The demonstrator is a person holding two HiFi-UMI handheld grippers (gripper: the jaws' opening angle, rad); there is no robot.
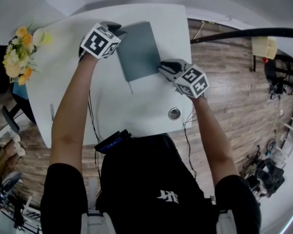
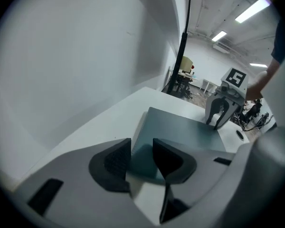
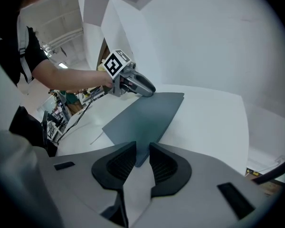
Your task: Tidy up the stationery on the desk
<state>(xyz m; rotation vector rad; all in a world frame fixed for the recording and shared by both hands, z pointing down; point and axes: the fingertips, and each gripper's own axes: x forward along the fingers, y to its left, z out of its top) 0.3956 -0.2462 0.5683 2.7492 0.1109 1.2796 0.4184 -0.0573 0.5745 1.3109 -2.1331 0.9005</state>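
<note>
Fingers of left gripper point(image 2: 141, 150) and right gripper point(image 3: 142, 151) stand released astride opposite corners of the grey notebook point(image 1: 139, 50).

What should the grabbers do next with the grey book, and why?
Probably draw the left gripper back off the grey notebook. Its jaws stand wide apart around one corner, not pressing it, and the notebook lies flat on the white desk. The right gripper has the opposite corner between its jaws, so it could steady it.
</note>
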